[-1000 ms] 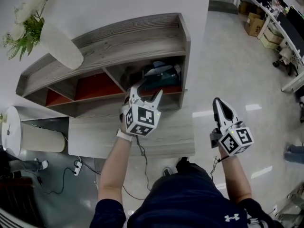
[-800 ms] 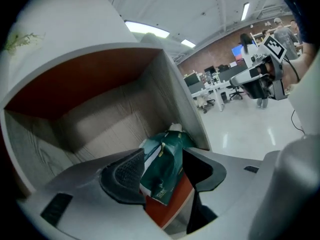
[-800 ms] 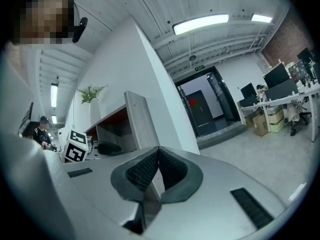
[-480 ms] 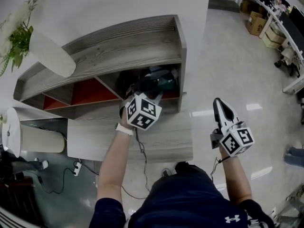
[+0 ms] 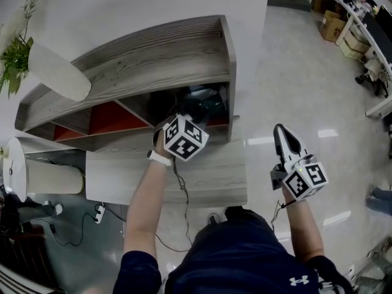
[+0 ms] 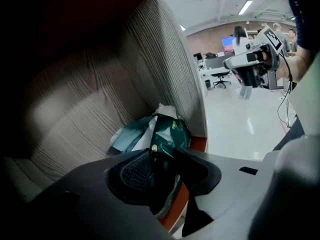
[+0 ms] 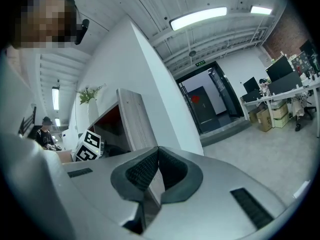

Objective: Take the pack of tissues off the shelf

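Left tongs (image 6: pixel 162 156) just closing on tissue pack (image 6: pixel 167 134) (lengthwise into shelf (image 6: pixel 165 64)), right tongs (image 7: pixel 157 150) together

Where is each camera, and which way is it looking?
Head view: on the person's head, looking steeply down at the shelf; both arms show.
Left gripper view: on the left gripper, looking into the shelf at the pack; its fingers, just closing, press it.
Right gripper view: on the right gripper, looking level past the shelf towards a door; its shut fingers show.
Shared: each gripper view shows the other gripper; all show the shelf.
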`<action>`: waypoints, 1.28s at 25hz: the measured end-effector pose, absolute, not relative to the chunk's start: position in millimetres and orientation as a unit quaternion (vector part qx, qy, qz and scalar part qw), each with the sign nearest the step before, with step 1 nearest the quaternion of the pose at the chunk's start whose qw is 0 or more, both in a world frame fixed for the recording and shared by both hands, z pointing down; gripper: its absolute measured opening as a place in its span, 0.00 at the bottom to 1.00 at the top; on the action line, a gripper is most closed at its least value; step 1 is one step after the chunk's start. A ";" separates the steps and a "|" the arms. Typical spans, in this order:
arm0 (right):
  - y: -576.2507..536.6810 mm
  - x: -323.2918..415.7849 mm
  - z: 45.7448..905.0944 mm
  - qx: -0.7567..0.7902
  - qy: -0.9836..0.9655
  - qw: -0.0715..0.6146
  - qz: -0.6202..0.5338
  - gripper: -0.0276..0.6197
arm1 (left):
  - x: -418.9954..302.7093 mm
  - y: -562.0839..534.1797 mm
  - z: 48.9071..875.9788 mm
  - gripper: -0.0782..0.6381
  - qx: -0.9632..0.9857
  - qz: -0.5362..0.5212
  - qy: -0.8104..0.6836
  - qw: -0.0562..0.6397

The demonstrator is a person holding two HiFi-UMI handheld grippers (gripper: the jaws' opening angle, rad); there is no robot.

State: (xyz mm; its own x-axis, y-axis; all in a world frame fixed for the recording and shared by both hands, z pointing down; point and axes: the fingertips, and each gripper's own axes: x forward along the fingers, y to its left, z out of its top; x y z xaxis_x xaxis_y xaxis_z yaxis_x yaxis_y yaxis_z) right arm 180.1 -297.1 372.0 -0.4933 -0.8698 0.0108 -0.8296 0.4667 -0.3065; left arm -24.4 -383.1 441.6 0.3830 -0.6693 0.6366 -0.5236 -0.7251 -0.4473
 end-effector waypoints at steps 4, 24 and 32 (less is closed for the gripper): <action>-298.4 184.6 376.4 -0.503 0.849 0.075 -0.143 0.06 | -21.6 -382.1 447.7 0.31 -0.830 -0.425 0.352 0.084; -279.9 174.3 383.0 -0.506 0.843 0.076 -0.166 0.06 | -26.6 -353.1 434.6 0.19 -0.822 -0.414 0.357 0.159; -258.2 166.8 380.4 -0.504 0.843 0.078 -0.169 0.06 | -37.9 -319.8 427.9 0.19 -0.818 -0.405 0.369 0.174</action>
